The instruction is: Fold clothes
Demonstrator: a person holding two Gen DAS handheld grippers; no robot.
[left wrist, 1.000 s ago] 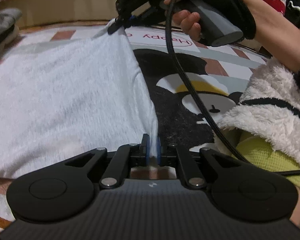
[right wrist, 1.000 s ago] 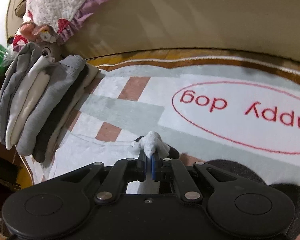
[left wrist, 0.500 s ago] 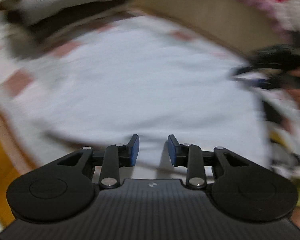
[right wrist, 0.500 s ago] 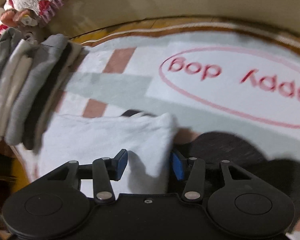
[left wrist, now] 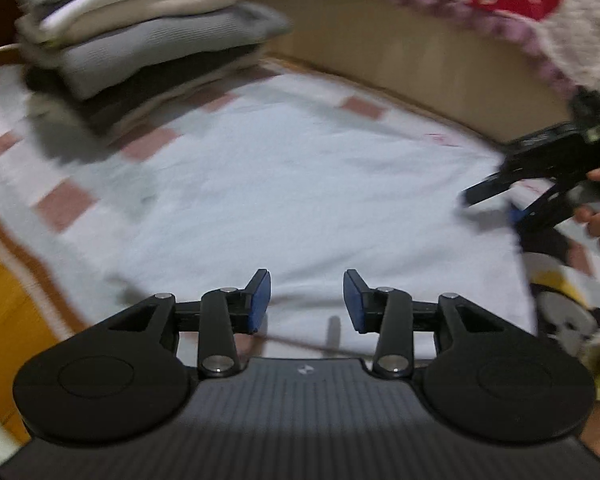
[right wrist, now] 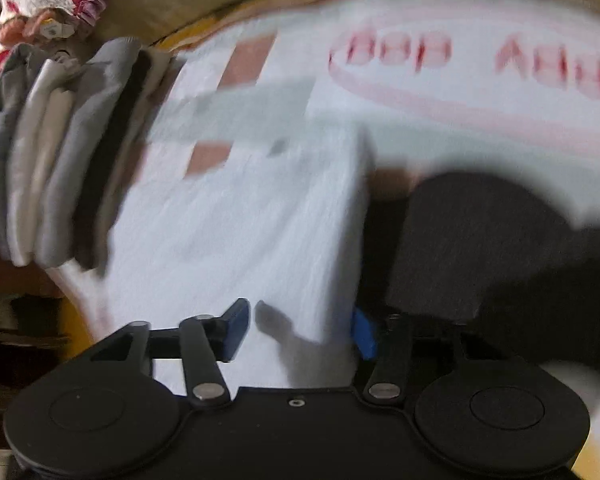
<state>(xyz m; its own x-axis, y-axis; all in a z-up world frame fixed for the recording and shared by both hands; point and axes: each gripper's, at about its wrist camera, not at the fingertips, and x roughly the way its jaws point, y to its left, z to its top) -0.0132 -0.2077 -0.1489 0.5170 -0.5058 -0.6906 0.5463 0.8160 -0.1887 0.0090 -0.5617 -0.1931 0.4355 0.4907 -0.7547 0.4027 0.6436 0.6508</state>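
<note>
A white garment (left wrist: 300,200) lies flat and folded on the patterned rug; it also shows in the right wrist view (right wrist: 240,232). My left gripper (left wrist: 305,300) is open and empty just above the garment's near edge. My right gripper (right wrist: 300,326) is open and empty over the garment's right edge, and it shows at the right of the left wrist view (left wrist: 496,200). Both views are blurred by motion.
A stack of folded grey, white and dark clothes (left wrist: 140,32) sits on the rug beyond the garment, also in the right wrist view (right wrist: 52,152). The rug (right wrist: 460,80) has red lettering and a black cartoon figure (right wrist: 480,248). A wooden floor edge (left wrist: 4,300) lies left.
Both grippers have opened and let go of the white garment, which now lies flat. Both have swung left toward the clothes stack.
</note>
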